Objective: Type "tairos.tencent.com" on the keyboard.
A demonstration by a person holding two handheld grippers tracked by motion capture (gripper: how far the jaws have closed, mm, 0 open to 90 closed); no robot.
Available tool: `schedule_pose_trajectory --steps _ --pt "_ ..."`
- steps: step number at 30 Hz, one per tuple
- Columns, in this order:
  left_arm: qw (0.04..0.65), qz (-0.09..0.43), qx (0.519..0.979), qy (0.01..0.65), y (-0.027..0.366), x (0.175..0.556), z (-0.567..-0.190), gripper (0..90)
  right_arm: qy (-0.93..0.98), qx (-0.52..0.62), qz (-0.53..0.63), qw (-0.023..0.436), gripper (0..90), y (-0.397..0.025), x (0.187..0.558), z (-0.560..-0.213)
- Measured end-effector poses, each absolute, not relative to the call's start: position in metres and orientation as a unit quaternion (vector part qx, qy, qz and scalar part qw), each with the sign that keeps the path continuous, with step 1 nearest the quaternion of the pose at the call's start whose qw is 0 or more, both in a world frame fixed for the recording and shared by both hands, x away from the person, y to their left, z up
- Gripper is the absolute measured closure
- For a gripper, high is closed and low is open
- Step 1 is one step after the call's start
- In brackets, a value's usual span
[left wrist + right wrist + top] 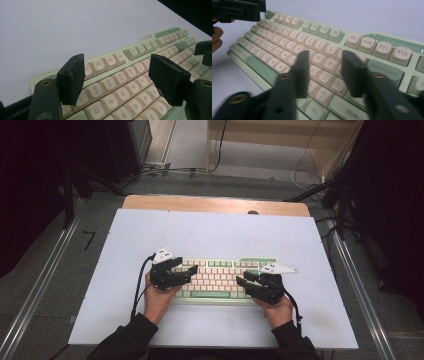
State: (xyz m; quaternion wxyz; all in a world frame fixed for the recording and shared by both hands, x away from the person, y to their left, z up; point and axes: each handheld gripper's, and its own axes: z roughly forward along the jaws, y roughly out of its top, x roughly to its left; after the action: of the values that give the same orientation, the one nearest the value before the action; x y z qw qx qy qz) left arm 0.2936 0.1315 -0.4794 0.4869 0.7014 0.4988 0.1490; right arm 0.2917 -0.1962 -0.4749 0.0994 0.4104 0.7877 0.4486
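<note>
The left gripper [186, 270] hangs over the left end of the keyboard [220, 276], its two black jaws spread wide with nothing between them; in the left gripper view [116, 76] they stand above the number row and the Q, W, E, R keys, one jaw over the 1 and 2 side, the other further along past the T. The right gripper [242, 280] sits over the right end, jaws parted to a moderate gap and empty as well; in the right gripper view [324, 72] they frame the O, P and L keys, with the green Backspace key [384, 70] just beyond one jaw and the Shift key [348, 110] below. I can't tell whether either pair of jaws touches the keycaps or hovers just off them. The person's hands [159, 301] come in from the near edge in dark sleeves, a cable trailing from each tool. The keyboard itself is pale green with cream keys and a green space bar, lying flat and square to the front edge, in the near half of the white table top [210, 232], roughly central from side to side. Beyond the white top a strip of wooden table edge [215, 204] shows, then grey floor with cables.
</note>
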Motion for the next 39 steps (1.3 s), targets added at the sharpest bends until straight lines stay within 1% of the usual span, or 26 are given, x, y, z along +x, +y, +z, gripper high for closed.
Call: schedule_pose_trajectory --steps 2,3,9,14,39 --pt "0.490 0.151 0.693 0.507 0.137 0.292 -0.480 29.6 0.793 0.401 0.449 0.096 84.3 -0.195 0.292 -0.473" --pt "0.492 0.153 0.689 0.510 0.139 0.292 -0.480 29.5 0.796 0.397 0.446 0.095 87.1 -0.194 0.292 -0.473" --pt "0.489 0.163 0.678 0.524 0.151 0.290 -0.480 26.4 0.809 0.379 0.440 0.093 87.3 -0.187 0.292 -0.471" --pt "0.486 0.168 0.672 0.533 0.158 0.290 -0.480 26.4 0.813 0.374 0.436 0.092 87.3 -0.184 0.290 -0.471" --pt "0.485 0.164 0.676 0.530 0.155 0.291 -0.482 26.9 0.835 0.372 0.398 0.074 87.3 -0.177 0.288 -0.485"
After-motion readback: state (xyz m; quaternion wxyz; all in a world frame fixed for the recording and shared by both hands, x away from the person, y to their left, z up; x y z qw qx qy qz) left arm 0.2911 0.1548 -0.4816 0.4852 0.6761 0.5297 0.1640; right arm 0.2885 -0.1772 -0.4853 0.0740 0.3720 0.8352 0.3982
